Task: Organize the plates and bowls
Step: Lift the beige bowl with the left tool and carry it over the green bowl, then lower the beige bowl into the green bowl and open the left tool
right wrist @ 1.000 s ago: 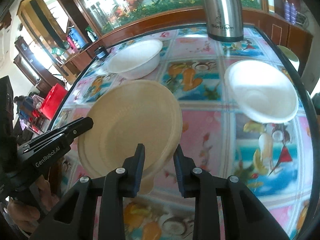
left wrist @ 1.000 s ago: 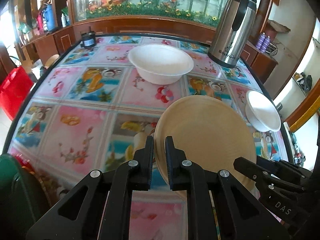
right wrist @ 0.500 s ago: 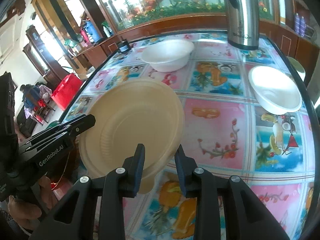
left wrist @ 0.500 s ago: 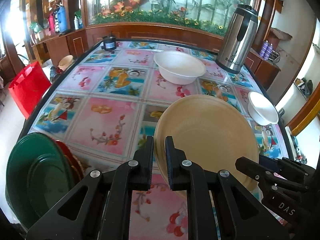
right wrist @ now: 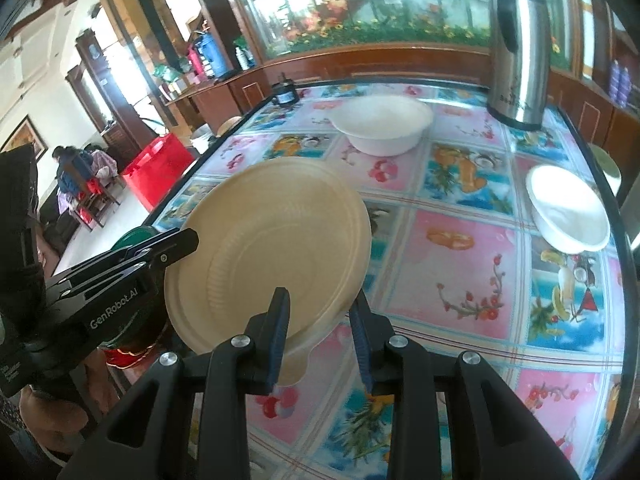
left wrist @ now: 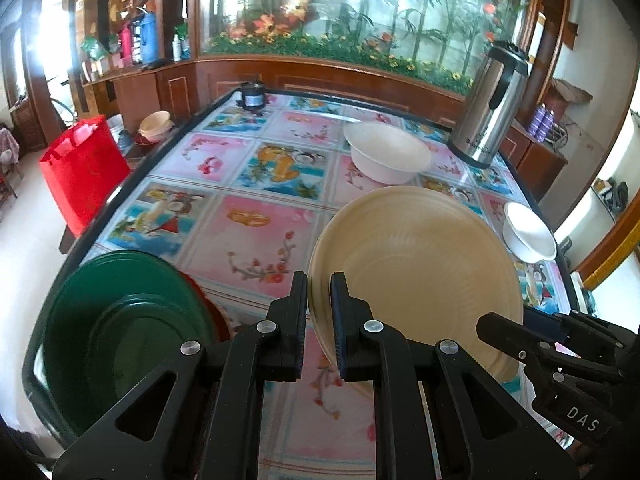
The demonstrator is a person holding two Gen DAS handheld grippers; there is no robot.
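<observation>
1. The left gripper (left wrist: pixel 319 300) is pinched tight on the tan plate's (left wrist: pixel 416 276) left rim; the right gripper (right wrist: pixel 320 320) clamps its near edge, so the plate hangs tilted above the table (left wrist: pixel 256 216).
2. Judged step: carrying it toward the green plate (left wrist: pixel 120 328) stack at the table's left corner; next, lower and release together.
3. A red plate seems to lie under the green one, mostly hidden.

Tan plate (left wrist: pixel 420 264), white bowls (left wrist: pixel 386 152), green plate (left wrist: pixel 120 328) over perhaps red, pink-and-blue fruit-patterned tablecloth (left wrist: pixel 248 220).
</observation>
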